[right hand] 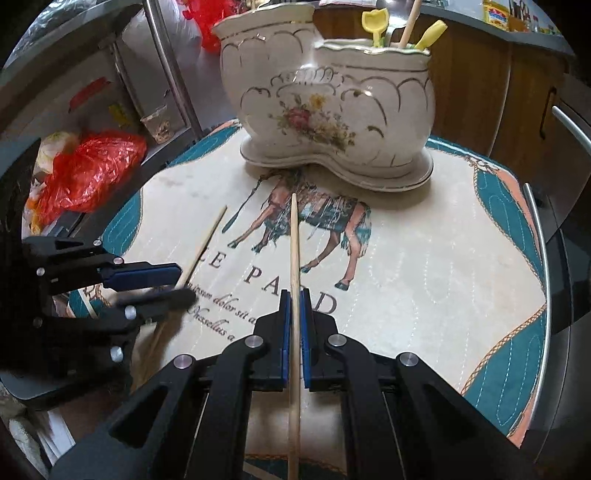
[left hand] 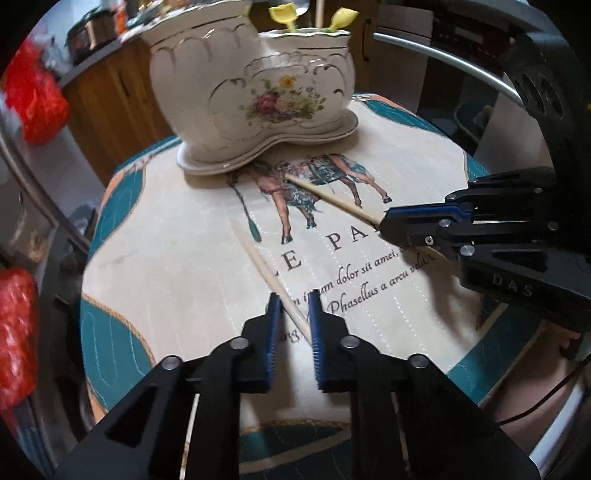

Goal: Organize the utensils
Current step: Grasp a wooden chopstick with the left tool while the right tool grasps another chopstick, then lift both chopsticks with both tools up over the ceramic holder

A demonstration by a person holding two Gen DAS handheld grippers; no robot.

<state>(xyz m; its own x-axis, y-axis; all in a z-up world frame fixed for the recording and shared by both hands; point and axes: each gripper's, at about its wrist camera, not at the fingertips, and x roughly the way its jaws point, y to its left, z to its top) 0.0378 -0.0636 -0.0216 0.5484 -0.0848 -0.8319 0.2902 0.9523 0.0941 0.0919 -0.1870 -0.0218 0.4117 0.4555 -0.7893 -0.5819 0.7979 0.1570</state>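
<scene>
A cream ceramic utensil holder (left hand: 255, 96) with gold trim and flowers stands at the far side of the round table; it also shows in the right wrist view (right hand: 332, 110). Yellow utensils (right hand: 375, 24) and a wooden stick stand in its right compartment. My right gripper (right hand: 294, 295) is shut on a wooden chopstick (right hand: 294, 243) that points toward the holder. My left gripper (left hand: 294, 299) is open, its fingers either side of a second chopstick (left hand: 264, 269) lying on the mat. In the right wrist view that chopstick (right hand: 207, 243) lies between the left gripper's fingers (right hand: 147, 277).
The table wears a printed mat with a horse picture (right hand: 306, 229) and teal border (right hand: 498, 221). Red plastic bags (right hand: 88, 166) lie off the left side. Wooden cabinets (right hand: 480, 92) stand behind. A metal chair rail (left hand: 443, 59) curves at the right.
</scene>
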